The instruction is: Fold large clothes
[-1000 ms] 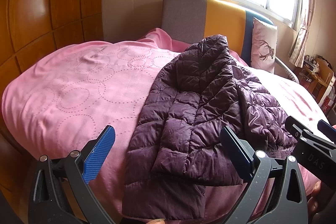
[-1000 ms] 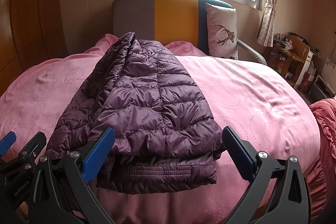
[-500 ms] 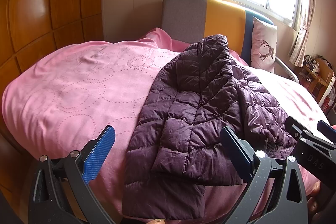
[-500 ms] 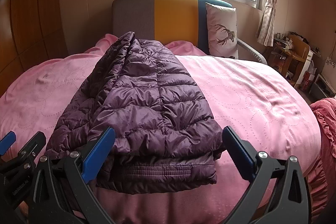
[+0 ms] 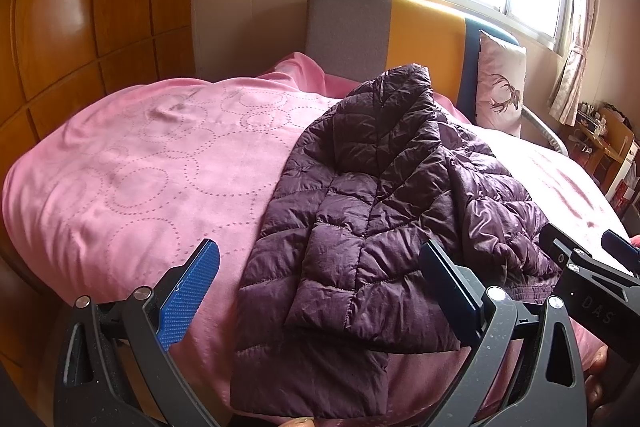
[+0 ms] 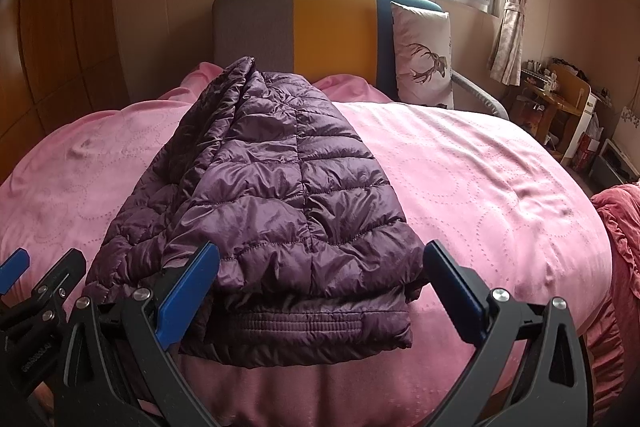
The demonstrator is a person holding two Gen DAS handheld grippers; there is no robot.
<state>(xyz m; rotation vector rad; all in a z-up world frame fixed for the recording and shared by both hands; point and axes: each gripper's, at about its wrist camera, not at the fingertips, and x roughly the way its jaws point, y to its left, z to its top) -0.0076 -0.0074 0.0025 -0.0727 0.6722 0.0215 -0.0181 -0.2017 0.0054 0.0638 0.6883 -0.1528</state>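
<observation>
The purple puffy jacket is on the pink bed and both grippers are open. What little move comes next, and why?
Probably ease the left gripper forward onto the jacket's near hem and close. Both grippers are open and empty, the right gripper too, and the jacket, lying on the bed, looks only partly folded.

Raised letters reading "DAS" stand on the black body of the right gripper [image 5: 592, 259], where it juts in at the right edge of the left wrist view. On the left gripper [image 6: 24, 279], seen at the lower left of the right wrist view, there is a line of small embossed lettering along the black frame, too small and skewed to make out. No other writing can be read.
</observation>
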